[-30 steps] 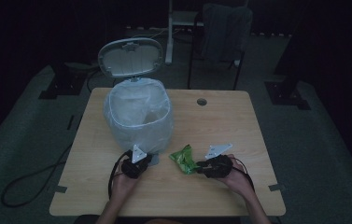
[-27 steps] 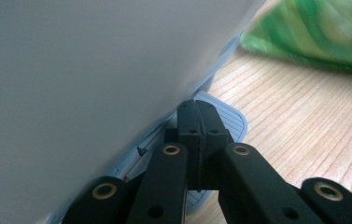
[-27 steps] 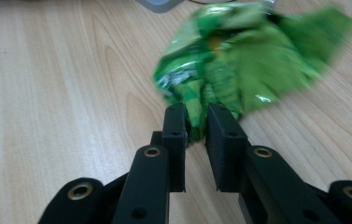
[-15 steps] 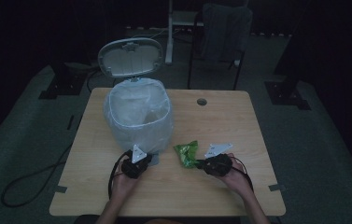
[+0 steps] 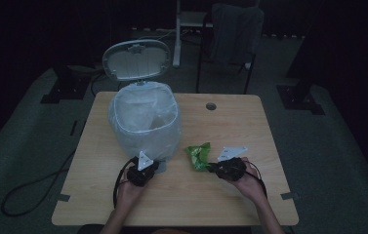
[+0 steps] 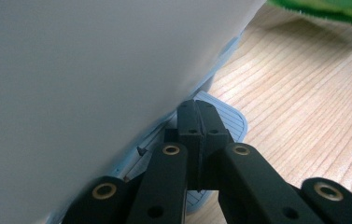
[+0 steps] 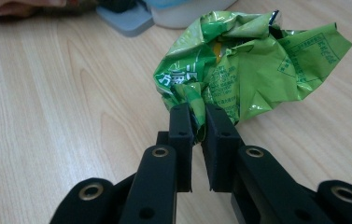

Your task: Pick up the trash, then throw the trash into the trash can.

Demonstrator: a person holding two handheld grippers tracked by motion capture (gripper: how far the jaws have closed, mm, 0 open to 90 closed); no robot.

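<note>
A white pedal bin (image 5: 145,122) lined with a clear bag stands on the wooden table (image 5: 230,126), its lid (image 5: 135,59) raised. My left gripper (image 5: 153,168) (image 6: 197,109) is shut, its tips resting on the bin's grey foot pedal (image 6: 232,123) right beside the bin wall (image 6: 94,70). A crumpled green wrapper (image 5: 198,155) (image 7: 248,60) lies just right of the bin. My right gripper (image 5: 210,168) (image 7: 198,114) is shut on a pinched fold at the wrapper's near edge.
A round cable hole (image 5: 211,106) sits near the table's far edge. A chair (image 5: 235,34) stands behind the table, and a cable (image 5: 30,192) loops on the floor at the left. The pedal (image 7: 127,21) and the other hand (image 7: 19,5) lie beyond the wrapper.
The green wrapper has shifted slightly up and to the right in the high view, gathered at the right gripper's tips. The left gripper and the open lid have stayed put.
</note>
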